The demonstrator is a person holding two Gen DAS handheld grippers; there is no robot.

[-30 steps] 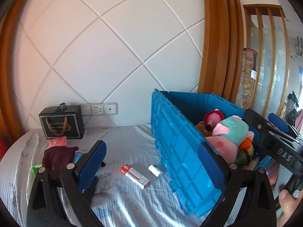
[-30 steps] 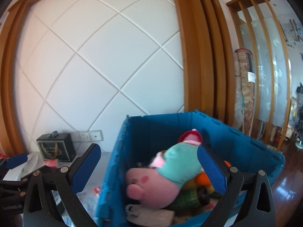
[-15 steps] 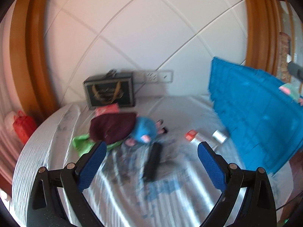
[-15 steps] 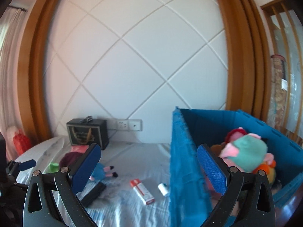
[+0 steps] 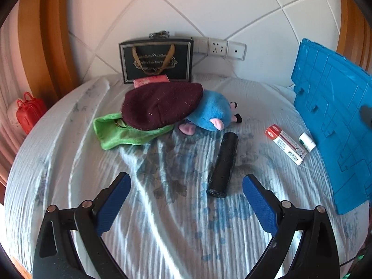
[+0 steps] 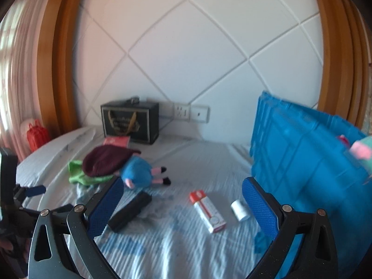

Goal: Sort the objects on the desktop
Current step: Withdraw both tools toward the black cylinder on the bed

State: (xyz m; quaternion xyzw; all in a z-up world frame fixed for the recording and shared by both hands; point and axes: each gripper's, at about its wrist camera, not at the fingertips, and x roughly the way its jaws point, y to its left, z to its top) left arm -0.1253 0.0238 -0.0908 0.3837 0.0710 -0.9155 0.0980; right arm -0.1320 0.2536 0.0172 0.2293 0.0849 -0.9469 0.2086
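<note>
Black cylinder [image 5: 222, 165] lies on the white bedsheet [image 5: 162, 220], just beyond the left gripper [image 5: 186, 200], whose jaws stand wide apart and empty; the right gripper [image 6: 181, 205] is also spread open. Blue crate [image 6: 302, 158] at the right holds a plush toy [image 6: 360, 150]. Near the crate lie a red-white box [image 5: 285, 144] and a small white tube [image 5: 307, 142].

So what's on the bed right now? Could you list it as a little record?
surface: bed sheet
bin: blue crate, at right
loose items: black roll, red-and-white box, white bottle, blue plush, maroon hat, green cloth
at wall: black bag
left gripper: open, empty
right gripper: open, empty
</note>
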